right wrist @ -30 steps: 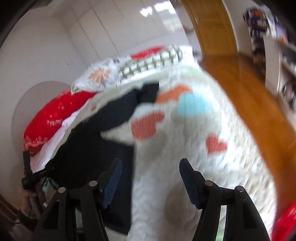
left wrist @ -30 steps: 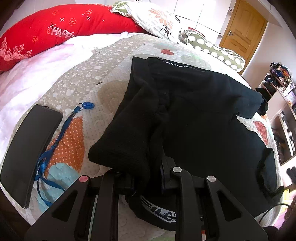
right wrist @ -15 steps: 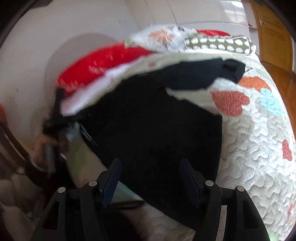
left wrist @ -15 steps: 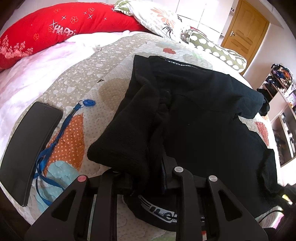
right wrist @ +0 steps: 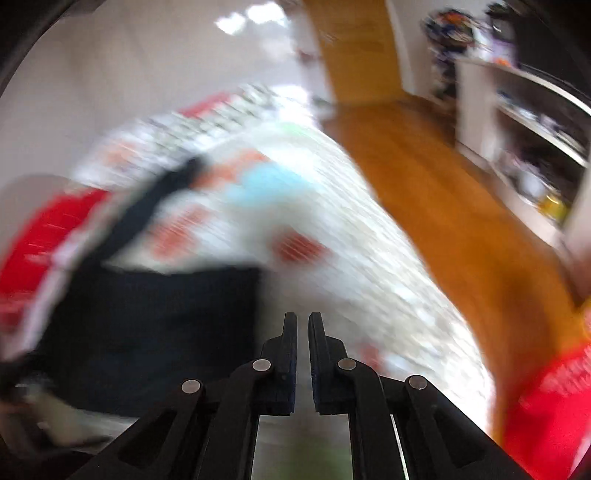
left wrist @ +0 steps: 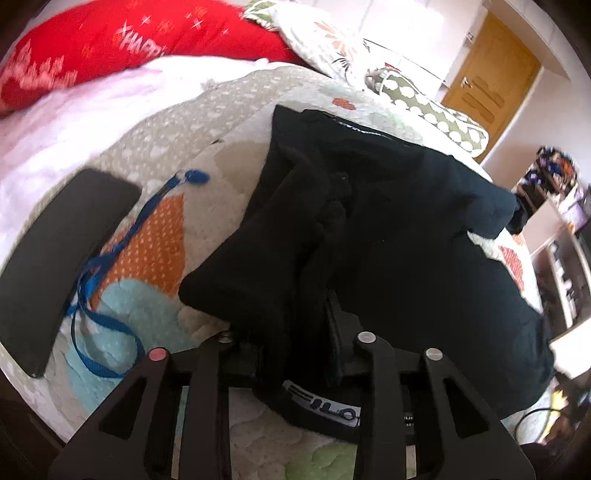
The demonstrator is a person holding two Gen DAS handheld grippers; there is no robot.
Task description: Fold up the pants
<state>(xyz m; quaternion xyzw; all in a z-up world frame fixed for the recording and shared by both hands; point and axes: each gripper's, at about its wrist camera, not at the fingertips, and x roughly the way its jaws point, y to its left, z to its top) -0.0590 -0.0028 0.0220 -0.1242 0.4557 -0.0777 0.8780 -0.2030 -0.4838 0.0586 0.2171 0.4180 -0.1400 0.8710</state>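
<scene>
I am watching the left gripper (left wrist: pixel 288 332) from afar, and it is holding a bunched fold of the black pants (left wrist: pixel 406 229) between its fingers. Its jaws have just been opening a little, though the cloth is hiding the pads. The pants are lying spread across the quilt (left wrist: pixel 155 258), with the waistband toward the pillows and the printed band hanging under the left tongs.

The right gripper (right wrist: pixel 303 321) is pointing at bare quilt just beside the edge of the pants. Its jaws have just been closing and are now standing all but together with nothing between them.

I am worrying about three things:
- The left jaws are easing off, so the lifted fold may be slipping out and dropping back crooked.
- The right tongs are closing on nothing, so that side of the pants is going unheld, and one-sided pulling would be dragging the cloth askew.
- The right view is smearing badly, so I am judging its aim poorly.

I am also keeping an eye on the blue lanyard (left wrist: pixel 122 251), lying just beside the pants, since sliding cloth could be catching it.

I am counting:
- one pair of pants
- two grippers
- one lanyard
- one dark flat slab (left wrist: pixel 62 251), possibly a phone
- three pillows: one red (left wrist: pixel 129 40), one floral (left wrist: pixel 317 33) and one green with white shapes (left wrist: pixel 436 110)
</scene>
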